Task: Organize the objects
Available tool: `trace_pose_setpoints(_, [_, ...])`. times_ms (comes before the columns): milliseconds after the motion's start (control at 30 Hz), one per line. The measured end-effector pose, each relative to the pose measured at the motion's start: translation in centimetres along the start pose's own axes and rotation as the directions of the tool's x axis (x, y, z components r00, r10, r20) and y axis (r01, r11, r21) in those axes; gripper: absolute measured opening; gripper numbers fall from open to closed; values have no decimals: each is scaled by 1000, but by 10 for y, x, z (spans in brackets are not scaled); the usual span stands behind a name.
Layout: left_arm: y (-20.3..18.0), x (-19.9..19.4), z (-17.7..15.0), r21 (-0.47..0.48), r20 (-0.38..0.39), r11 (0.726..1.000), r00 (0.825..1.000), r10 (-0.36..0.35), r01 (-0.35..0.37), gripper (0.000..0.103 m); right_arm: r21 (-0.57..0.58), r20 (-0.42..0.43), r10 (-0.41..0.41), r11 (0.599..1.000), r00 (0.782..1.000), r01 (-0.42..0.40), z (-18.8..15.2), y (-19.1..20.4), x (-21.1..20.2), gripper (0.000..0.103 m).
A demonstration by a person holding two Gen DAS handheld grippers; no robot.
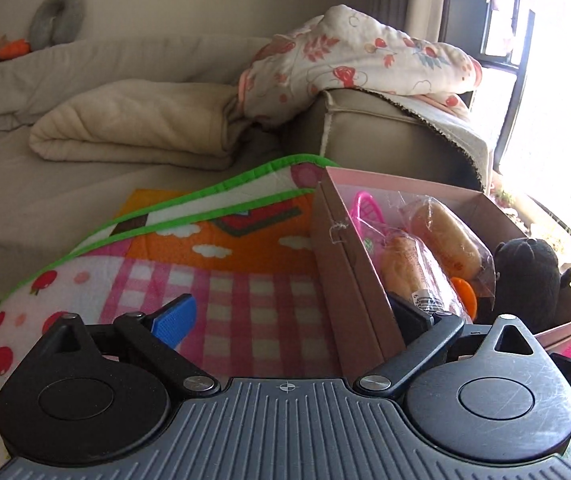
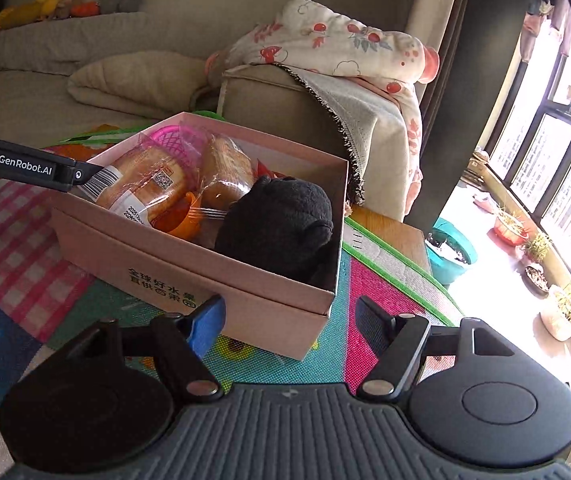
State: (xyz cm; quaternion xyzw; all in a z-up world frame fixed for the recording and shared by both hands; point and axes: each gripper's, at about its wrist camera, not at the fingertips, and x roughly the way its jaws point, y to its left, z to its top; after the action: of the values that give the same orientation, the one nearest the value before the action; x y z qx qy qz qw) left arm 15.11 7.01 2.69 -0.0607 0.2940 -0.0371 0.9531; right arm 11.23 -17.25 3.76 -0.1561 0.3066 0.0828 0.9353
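box (image 2: 189,276) on mat (image 1: 245,280) — bare mat left | left gripper (image 1: 297,312) jaws wide, straddling box wall | right gripper (image 2: 289,320) jaws wide — box corner between

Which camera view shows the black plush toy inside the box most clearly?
The right wrist view. There the black plush toy fills the near corner of the pink box, seen from above. The left wrist view shows only its top at the box's far end, beyond the wrapped bread.
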Motion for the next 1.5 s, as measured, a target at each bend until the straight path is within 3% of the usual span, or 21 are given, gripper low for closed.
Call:
trace_pose_setpoints(167, [-2, -48, -5, -14, 107, 1000, 994, -12, 13, 100, 60, 3, 28, 998, 1000, -28, -25, -3, -32, 102])
trace_pose_setpoints(267, [-8, -85, -21, -4, 134, 999, 990, -45, 46, 100, 111, -6, 44, 993, 999, -43, -48, 2, -57, 103])
trace_pose_setpoints(433, [-32, -126, -81, 69, 57, 994, 994, -93, 89, 100, 96, -61, 66, 994, 996, -60, -81, 26, -76, 103])
trace_pose_setpoints(533, [-45, -126, -109, 93, -5, 992, 996, -84, 84, 100, 99, -58, 27, 995, 998, -22, -89, 34, -74, 103])
trace_pose_setpoints(633, [-57, -117, -117, 120, -33, 993, 999, -18, 22, 100, 176, -87, 57, 984, 995, -41, -88, 26, -67, 103])
trace_pose_setpoints(733, [-65, -109, -118, 147, -67, 989, 998, 7, 3, 100, 260, -42, 87, 963, 995, -73, -95, 14, -62, 103])
trace_pose_setpoints(867, [-67, -107, -121, 145, -65, 989, 997, 40, -31, 100, 279, -35, 44, 960, 998, -32, -97, 16, -63, 103])
trace_pose_setpoints(1500, [-67, -107, -122, 130, -66, 991, 997, 51, -42, 101, 286, -20, 40, 958, 999, -32, -100, 15, -64, 103])
